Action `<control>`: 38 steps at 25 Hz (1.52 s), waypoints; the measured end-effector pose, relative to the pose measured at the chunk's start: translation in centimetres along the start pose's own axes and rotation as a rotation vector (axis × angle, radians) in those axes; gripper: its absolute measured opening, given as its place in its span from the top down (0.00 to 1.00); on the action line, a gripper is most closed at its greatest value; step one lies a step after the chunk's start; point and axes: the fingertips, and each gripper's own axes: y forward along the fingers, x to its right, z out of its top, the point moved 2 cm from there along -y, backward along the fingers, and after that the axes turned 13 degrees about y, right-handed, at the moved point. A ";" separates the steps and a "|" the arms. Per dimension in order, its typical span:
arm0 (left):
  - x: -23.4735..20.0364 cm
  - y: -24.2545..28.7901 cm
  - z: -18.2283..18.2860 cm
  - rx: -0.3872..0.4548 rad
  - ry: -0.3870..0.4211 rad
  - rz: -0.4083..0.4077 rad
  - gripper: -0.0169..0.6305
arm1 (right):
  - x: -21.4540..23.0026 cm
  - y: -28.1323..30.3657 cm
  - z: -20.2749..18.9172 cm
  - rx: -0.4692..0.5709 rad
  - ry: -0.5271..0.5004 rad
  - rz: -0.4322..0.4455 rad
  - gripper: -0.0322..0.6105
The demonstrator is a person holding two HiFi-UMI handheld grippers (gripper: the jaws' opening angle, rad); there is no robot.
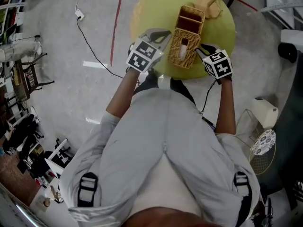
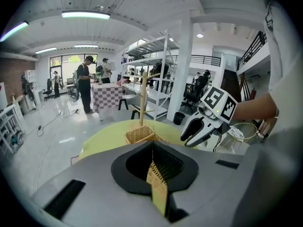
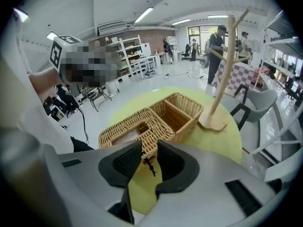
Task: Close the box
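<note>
Workshop hall with a shiny grey floor and metal shelving in the back, a few people standing around over there. Up front is a round yellow-green worktop with the wicker box sitting on it, still open. The basket half faces up, and the lid half lies flipped over right beside it. A wooden stand is on the same worktop, just past the box. The left gripper is clamped onto a thin wicker edge of the box, seen edge-on between its jaws. The right gripper has its jaws apart and isn't holding anything. A corner of the lid half sits right at the gap, with a small dark bit dangling there.
</note>
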 end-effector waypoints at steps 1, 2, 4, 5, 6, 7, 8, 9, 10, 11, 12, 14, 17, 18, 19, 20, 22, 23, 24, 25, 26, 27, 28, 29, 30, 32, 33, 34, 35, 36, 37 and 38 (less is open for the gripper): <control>-0.2 -0.1 0.2 0.008 0.007 -0.001 0.93 | 0.0 -0.5 0.6 0.016 -0.002 -0.017 0.76; -0.4 -0.3 0.5 0.016 0.015 -0.001 0.93 | 0.1 -1.1 1.2 0.035 -0.003 -0.039 0.77; -0.9 -0.7 1.1 0.033 0.031 0.002 0.93 | 0.3 -2.4 2.5 0.081 0.008 -0.100 0.81; -1.1 -1.0 1.5 0.043 0.040 0.004 0.93 | 0.5 -3.1 3.2 0.109 0.020 -0.135 0.84; -1.4 -1.2 1.9 0.054 0.050 0.007 0.93 | 0.7 -4.0 4.0 0.141 0.035 -0.171 0.85; -1.7 -1.5 2.3 0.066 0.060 0.011 0.93 | 0.8 -4.9 4.7 0.173 0.047 -0.202 0.87; -2.0 -1.8 2.8 0.079 0.070 0.016 0.93 | 0.8 -5.8 5.6 0.208 0.054 -0.226 0.88; -2.4 -2.1 3.3 0.094 0.080 0.022 0.93 | 0.7 -6.7 6.4 0.244 0.056 -0.244 0.89; -2.7 -2.5 3.8 0.110 0.090 0.029 0.93 | 0.4 -7.6 7.3 0.280 0.051 -0.259 0.89; -3.1 -2.9 4.4 0.128 0.099 0.036 0.93 | 0.1 -8.5 8.2 0.315 0.043 -0.273 0.90; -3.6 -3.3 5.0 0.149 0.108 0.045 0.93 | -0.2 -9.4 9.2 0.349 0.032 -0.288 0.90; -4.4 -4.1 6.5 0.192 0.133 0.064 0.93 | -0.9 -11.3 10.9 0.410 0.008 -0.319 0.91; -5.6 -5.8 8.5 0.248 0.180 0.103 0.93 | -2.2 -14.0 13.3 0.493 -0.025 -0.360 0.91; -6.1 -6.4 9.2 0.267 0.191 0.117 0.93 | -2.6 -14.9 14.0 0.519 -0.035 -0.371 0.91; -6.5 -7.1 9.9 0.286 0.200 0.130 0.93 | -3.1 -15.7 14.7 0.543 -0.046 -0.382 0.91; -7.0 -7.7 10.5 0.302 0.209 0.144 0.93 | -3.5 -16.4 15.4 0.567 -0.057 -0.391 0.91; -7.7 -8.8 11.7 0.330 0.231 0.168 0.93 | -4.1 -17.9 16.5 0.612 -0.074 -0.410 0.91; -7.8 -9.3 12.2 0.343 0.244 0.177 0.93 | -4.3 -18.6 16.9 0.633 -0.081 -0.420 0.91; -7.9 -9.8 12.7 0.354 0.259 0.185 0.93 | -4.5 -19.3 17.3 0.653 -0.089 -0.431 0.91; -8.1 -10.3 13.1 0.363 0.273 0.194 0.93 | -4.7 -19.9 17.8 0.671 -0.098 -0.442 0.91; -8.5 -10.8 13.6 0.372 0.284 0.204 0.93 | -5.0 -20.4 18.3 0.689 -0.109 -0.453 0.91; -8.9 -11.4 14.1 0.381 0.293 0.216 0.93 | -5.3 -21.0 18.9 0.704 -0.120 -0.462 0.91; -9.3 -12.0 14.6 0.391 0.298 0.228 0.93 | -5.6 -21.5 19.5 0.717 -0.131 -0.470 0.91; -9.6 -12.6 15.1 0.403 0.302 0.238 0.93 | -5.9 -22.0 20.0 0.728 -0.140 -0.475 0.91; -9.9 -13.2 15.6 0.416 0.303 0.247 0.93 | -6.2 -22.4 20.3 0.740 -0.149 -0.478 0.91; -10.4 -14.3 16.4 0.440 0.299 0.264 0.93 | -6.9 -23.3 21.0 0.766 -0.162 -0.473 0.91; -10.6 -14.8 16.7 0.450 0.297 0.272 0.93 | -7.3 -23.7 21.3 0.781 -0.165 -0.467 0.91; -10.9 -15.3 17.0 0.458 0.297 0.279 0.93 | -7.6 -24.1 21.6 0.796 -0.166 -0.461 0.91; -11.0 -15.7 17.3 0.465 0.301 0.285 0.93 | -7.8 -24.5 21.8 0.809 -0.166 -0.457 0.91; -11.0 -16.0 17.6 0.471 0.307 0.291 0.93 | -8.0 -24.9 22.0 0.820 -0.165 -0.456 0.91; -10.9 -16.4 18.0 0.477 0.314 0.296 0.93 | -8.2 -25.3 22.1 0.830 -0.164 -0.455 0.91; -10.9 -16.7 18.3 0.482 0.321 0.302 0.93 | -8.3 -25.7 22.2 0.839 -0.165 -0.455 0.91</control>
